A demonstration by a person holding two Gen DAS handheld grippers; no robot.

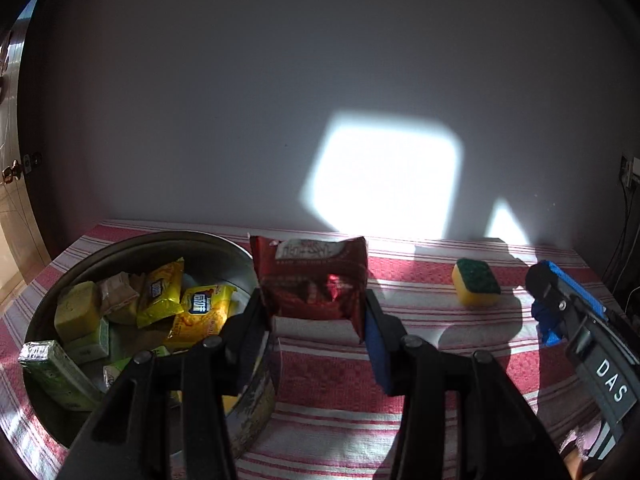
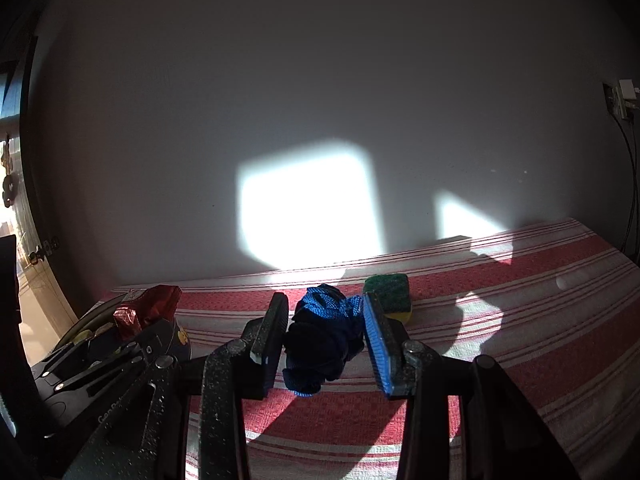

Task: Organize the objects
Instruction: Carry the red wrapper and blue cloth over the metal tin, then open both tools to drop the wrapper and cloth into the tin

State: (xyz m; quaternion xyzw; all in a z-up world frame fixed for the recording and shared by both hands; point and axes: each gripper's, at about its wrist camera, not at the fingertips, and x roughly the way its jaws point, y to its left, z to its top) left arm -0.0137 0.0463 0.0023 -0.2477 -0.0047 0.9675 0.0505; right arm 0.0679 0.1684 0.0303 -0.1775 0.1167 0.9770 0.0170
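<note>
Left gripper (image 1: 316,320): jaws clamped on red snack packet (image 1: 312,276); carry over tin (image 1: 240,252), release low. Right gripper (image 2: 326,332): jaws gripping blue cloth (image 2: 324,328); keep clear of sponge (image 2: 390,292).

Table (image 1: 440,360) against wall (image 1: 280,80). Round basin (image 1: 240,252) on table's left part, near wall; many small packets (image 1: 200,308) inside, heaped. Snack bag (image 1: 316,280) between left claw (image 1: 316,320) pads, above table, just right of basin rim. Sponge (image 1: 476,282) on table, right of bag, well apart, near wall. Right claw (image 2: 324,328) right of left claw, bunched cloth (image 2: 324,332) between its pads, above table. Sponge just behind right claw's right pad in right wrist view. Wall socket (image 2: 622,98) with cable at far right.
</note>
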